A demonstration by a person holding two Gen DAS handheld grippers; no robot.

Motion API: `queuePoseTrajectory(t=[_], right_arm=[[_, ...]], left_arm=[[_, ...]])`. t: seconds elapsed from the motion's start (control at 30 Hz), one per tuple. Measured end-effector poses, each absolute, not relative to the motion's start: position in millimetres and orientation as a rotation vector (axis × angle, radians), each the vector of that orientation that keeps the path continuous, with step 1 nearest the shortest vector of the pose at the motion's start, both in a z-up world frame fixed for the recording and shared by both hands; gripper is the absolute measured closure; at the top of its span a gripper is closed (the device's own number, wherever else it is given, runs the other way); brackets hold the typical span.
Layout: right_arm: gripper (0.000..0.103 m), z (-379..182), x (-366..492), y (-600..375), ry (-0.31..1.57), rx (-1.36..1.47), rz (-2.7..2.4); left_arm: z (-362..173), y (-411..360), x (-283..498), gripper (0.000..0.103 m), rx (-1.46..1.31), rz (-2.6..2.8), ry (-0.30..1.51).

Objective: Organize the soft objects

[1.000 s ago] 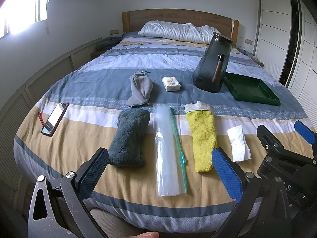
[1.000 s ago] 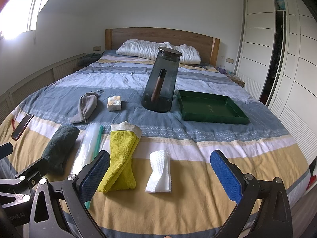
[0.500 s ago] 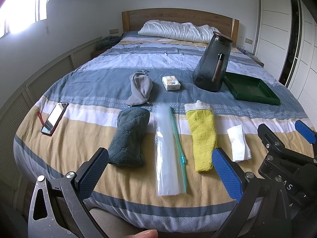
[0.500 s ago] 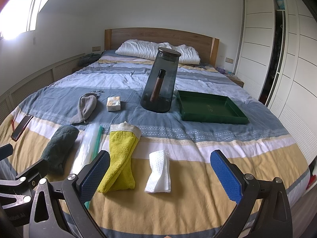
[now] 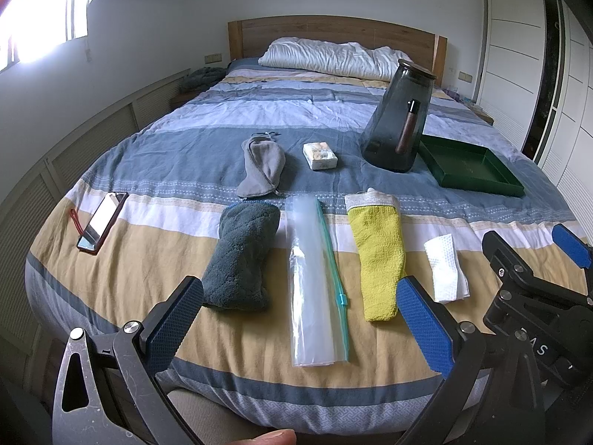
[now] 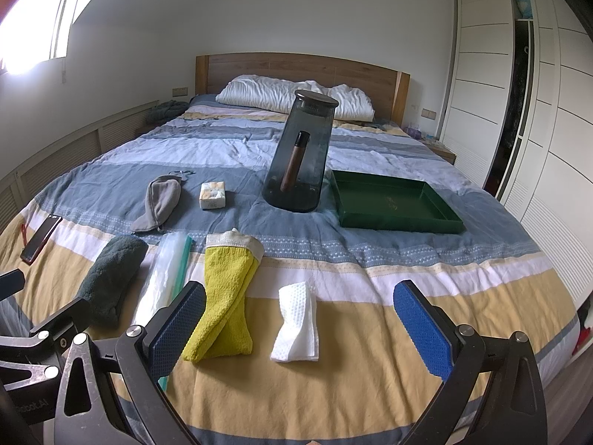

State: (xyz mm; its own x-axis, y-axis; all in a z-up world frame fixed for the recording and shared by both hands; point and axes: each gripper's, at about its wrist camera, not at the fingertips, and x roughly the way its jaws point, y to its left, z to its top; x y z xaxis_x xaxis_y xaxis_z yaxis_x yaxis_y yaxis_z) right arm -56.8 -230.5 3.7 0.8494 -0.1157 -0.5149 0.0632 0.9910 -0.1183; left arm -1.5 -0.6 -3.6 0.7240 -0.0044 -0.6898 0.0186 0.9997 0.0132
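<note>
Left wrist view: left gripper hovers over the bed's near edge, jaws spread wide and empty. Ahead lie the dark green towel, the clear zip bag and the yellow cloth, side by side, apart. All look light and limp; the bag is likely slippery, so pinching a towel mid-roll seems surest.

Right wrist view: right gripper also hangs open, holding nothing. The white folded cloth lies between its jaws, untouched, the yellow cloth just beside. A green tray sits farther back.
</note>
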Motion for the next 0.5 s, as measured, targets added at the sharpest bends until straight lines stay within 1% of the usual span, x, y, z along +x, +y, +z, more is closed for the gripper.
queuePoseTrajectory(t=[0.5], right_arm=[[0.000, 4.1, -56.5, -231.7, 0.547, -0.099, -0.095]], left_arm=[[-8.4, 0.3, -1.0, 0.001, 0.019, -0.016, 0.766]])
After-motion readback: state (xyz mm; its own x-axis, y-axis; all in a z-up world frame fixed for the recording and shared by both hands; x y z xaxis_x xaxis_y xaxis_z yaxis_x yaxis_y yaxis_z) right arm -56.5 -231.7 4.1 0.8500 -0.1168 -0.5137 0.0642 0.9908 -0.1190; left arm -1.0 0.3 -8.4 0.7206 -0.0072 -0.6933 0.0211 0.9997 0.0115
